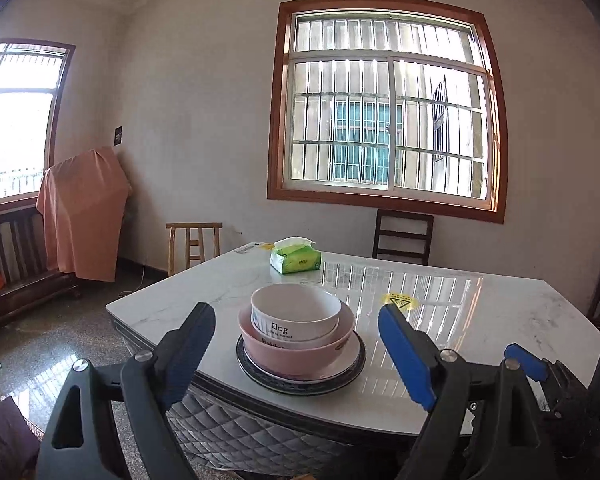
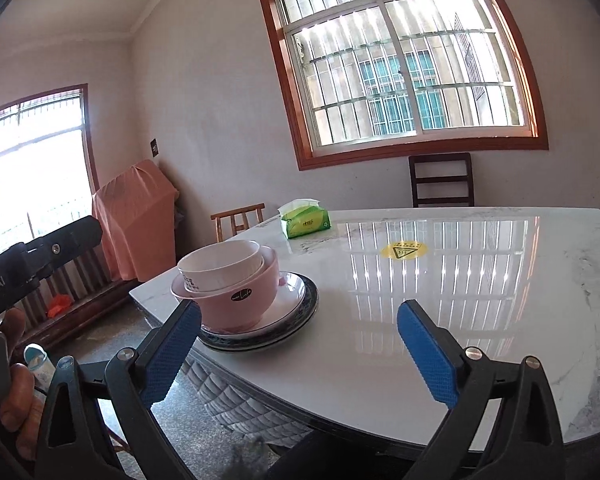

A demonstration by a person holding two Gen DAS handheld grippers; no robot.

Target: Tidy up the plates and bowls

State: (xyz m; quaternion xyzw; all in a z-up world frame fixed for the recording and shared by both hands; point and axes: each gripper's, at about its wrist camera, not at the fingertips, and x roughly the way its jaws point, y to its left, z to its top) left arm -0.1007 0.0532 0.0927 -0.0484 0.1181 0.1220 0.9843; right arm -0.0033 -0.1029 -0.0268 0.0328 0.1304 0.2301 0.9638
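Glossy marble table (image 1: 500,332) bears nested round bowls (image 1: 296,320).

three bowls (image 1: 296,322), two plates (image 1: 340,376), one tissue pack (image 1: 296,258)

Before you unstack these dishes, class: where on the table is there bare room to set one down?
Bare marble lies right of the stacked plates, around the yellow sticker, and between the stack and the tissue pack. The near-left corner under the pink bowl is crowded.

Left gripper (image 1: 296,354) held level, fingers (image 1: 406,362) spread wide — empty. Right gripper (image 2: 300,352) tilted, likewise spread and empty; a bare hand (image 2: 14,376) grips the left handle.
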